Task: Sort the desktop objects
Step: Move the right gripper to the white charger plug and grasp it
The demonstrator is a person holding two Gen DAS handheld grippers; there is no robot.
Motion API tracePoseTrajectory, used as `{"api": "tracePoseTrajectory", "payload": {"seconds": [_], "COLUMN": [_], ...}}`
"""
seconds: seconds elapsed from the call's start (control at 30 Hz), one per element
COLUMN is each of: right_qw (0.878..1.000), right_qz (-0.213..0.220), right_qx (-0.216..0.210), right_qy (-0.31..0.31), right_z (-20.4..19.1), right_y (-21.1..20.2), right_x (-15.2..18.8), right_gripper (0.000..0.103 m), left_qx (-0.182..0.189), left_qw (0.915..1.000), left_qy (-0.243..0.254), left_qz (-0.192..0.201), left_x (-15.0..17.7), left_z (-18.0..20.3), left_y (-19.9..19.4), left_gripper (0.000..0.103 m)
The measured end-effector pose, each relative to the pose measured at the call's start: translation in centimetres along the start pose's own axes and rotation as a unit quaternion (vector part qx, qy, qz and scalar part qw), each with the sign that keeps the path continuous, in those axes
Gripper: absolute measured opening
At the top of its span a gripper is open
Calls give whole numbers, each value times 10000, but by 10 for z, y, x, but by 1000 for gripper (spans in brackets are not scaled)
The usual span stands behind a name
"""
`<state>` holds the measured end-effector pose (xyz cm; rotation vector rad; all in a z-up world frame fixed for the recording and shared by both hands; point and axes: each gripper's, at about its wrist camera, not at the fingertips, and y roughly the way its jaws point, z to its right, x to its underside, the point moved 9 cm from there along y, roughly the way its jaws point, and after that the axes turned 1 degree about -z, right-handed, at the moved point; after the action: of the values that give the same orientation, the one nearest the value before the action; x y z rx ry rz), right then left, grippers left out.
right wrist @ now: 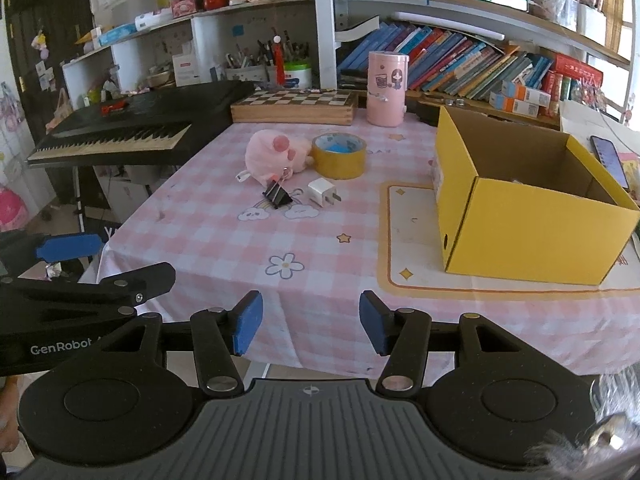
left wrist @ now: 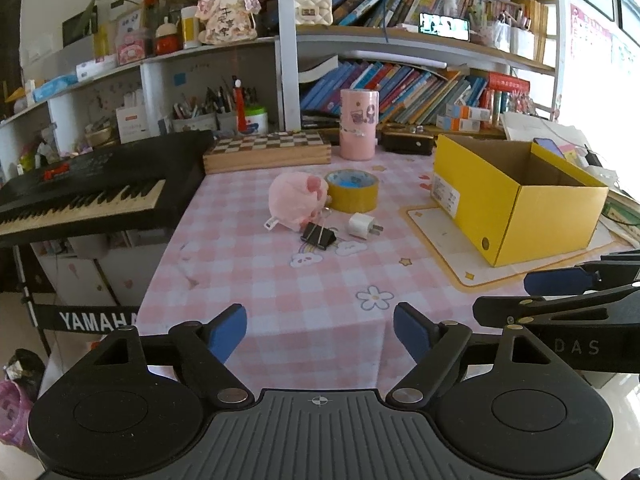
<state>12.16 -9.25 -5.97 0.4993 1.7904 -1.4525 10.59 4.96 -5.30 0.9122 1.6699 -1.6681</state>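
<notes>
From the left wrist view, the left gripper (left wrist: 320,330) hangs level over the near edge of the table (left wrist: 256,280), its blue-padded fingers spread wide with nothing between them. The right gripper (left wrist: 560,280) reaches in from the right edge, side-on, so its spread cannot be told here. Mid-table lies a cluster: a pink plush toy (left wrist: 296,198) leaning against a roll of yellow tape (left wrist: 353,190) lying flat, a black binder clip (left wrist: 318,236) just in front of the plush, and a white charger plug (left wrist: 362,226) beside the clip, prongs to the right. To the right an open yellow cardboard box (left wrist: 516,200) stands on a cream mat (left wrist: 440,232). Behind are a pink cylindrical canister (left wrist: 358,124), a checkered wooden chess box (left wrist: 266,150) and a black Yamaha keyboard (left wrist: 92,192).

From the right wrist view, the right gripper (right wrist: 311,326) likewise hovers at the near table edge, fingers well apart and empty, facing the checked cloth. The left gripper (right wrist: 68,248) shows at the left edge. The plush (right wrist: 276,154), tape (right wrist: 339,156), clip (right wrist: 277,195) and plug (right wrist: 322,192) sit together, well apart from both grippers; the box (right wrist: 532,220) is nearer, to the right.
</notes>
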Motion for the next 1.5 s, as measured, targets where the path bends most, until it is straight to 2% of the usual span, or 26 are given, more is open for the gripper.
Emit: {"api": "tracePoseTrajectory", "payload": {"seconds": [0.3, 0.63, 1.07, 1.5], "right_qw": [9999, 9993, 9965, 9907], "right_qz": [-102, -291, -531, -934], "right_qx": [-92, -236, -603, -880], "right_qy": [-50, -80, -238, -464], "right_z": [2, 15, 26, 26], "right_y": [23, 66, 125, 186], "right_x": [-9, -38, -83, -110], "right_gripper": [52, 54, 57, 60], "left_qx": [-114, -216, -538, -881], "left_qw": [9998, 9990, 9962, 9914], "left_qy": [-95, -190, -406, -559], "left_qz": [-136, -329, -561, -786], "left_x": [-5, -23, -50, -65], "left_z": [-8, -14, -29, -45], "left_y": [22, 63, 109, 141], "left_gripper": [87, 87, 87, 87]}}
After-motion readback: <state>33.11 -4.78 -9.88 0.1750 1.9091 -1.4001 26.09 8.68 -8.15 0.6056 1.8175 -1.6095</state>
